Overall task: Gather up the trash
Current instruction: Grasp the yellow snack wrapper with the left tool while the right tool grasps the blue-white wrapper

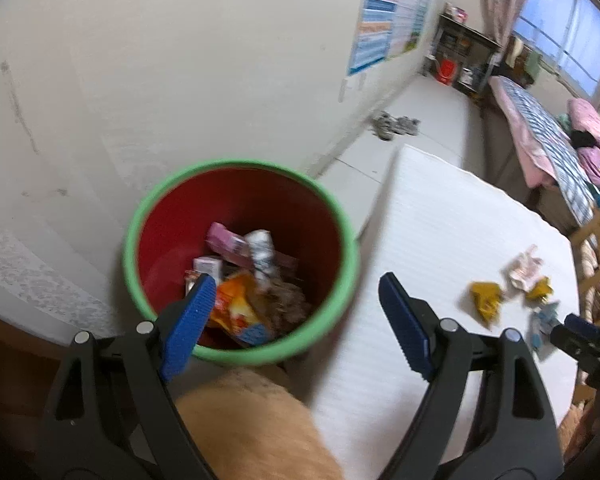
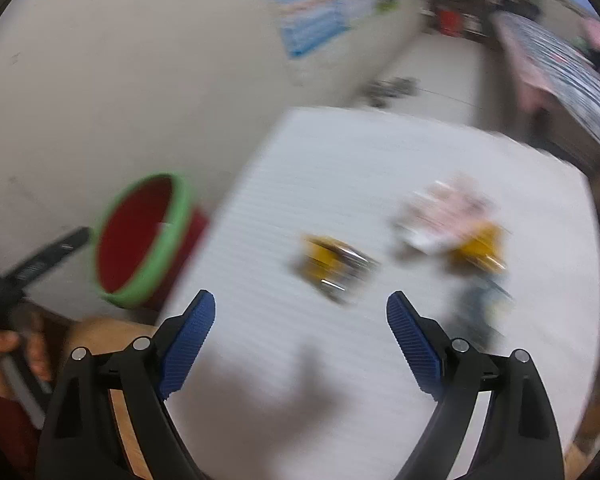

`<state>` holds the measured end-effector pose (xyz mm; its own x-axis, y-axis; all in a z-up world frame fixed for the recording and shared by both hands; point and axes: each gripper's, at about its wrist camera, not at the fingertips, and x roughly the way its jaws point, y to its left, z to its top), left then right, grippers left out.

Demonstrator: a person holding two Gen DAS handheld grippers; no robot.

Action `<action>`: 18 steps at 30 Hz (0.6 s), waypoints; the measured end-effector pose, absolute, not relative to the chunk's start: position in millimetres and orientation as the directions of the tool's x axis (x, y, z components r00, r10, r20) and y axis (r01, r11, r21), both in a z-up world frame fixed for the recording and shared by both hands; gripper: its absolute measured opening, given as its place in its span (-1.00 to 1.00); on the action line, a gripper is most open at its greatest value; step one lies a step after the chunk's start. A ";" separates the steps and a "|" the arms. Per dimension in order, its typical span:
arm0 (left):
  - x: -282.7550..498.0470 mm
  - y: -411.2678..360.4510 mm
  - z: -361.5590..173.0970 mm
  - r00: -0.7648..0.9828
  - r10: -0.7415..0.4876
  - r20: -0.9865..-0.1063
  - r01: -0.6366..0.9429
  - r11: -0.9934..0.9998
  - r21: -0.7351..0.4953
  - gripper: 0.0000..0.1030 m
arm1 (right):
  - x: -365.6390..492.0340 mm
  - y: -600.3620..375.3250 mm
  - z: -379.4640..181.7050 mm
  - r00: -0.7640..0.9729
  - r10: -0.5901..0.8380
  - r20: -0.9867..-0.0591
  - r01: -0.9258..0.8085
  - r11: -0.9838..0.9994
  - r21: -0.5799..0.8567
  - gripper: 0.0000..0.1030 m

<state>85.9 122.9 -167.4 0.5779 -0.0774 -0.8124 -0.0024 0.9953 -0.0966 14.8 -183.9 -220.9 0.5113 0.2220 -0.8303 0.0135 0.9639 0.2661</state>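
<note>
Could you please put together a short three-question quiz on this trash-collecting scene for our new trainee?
1. True or false: the left gripper is holding a wrapper.
2. What colour is the rim of the red bin? A) blue B) green C) white
3. Fill in: the yellow wrapper not yet collected lies on the white ____.

Key
1. False: both the left gripper and the right gripper are open and hold nothing.
2. B, green.
3. Board; a pink-and-white wrapper lies there too, while other trash already sits in the bin.
</note>
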 end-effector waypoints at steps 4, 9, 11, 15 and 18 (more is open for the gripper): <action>77.3 86.6 -177.2 0.538 -0.118 -0.834 0.071 0.993 -0.095 0.57 | -8.2 -243.6 -241.2 0.489 0.125 -0.863 0.172 0.956 0.236 0.70; 65.0 35.1 -185.8 0.501 -0.171 -0.848 0.184 0.979 -0.089 0.57 | 3.5 -285.3 -263.6 0.452 0.117 -0.884 0.258 0.932 0.255 0.70; 61.4 18.3 -188.1 0.489 -0.191 -0.851 0.218 0.972 -0.093 0.57 | 9.0 -290.1 -269.1 0.447 0.115 -0.887 0.261 0.932 0.251 0.70; 58.4 -18.7 -193.6 0.458 -0.227 -0.859 0.268 0.957 -0.110 0.57 | 24.8 -301.0 -292.0 0.429 0.138 -0.893 0.265 0.925 0.271 0.70; 61.9 -41.0 -198.5 0.448 -0.239 -0.862 0.292 0.950 -0.112 0.57 | 28.1 -311.0 -299.7 0.430 0.174 -0.886 0.281 0.907 0.315 0.70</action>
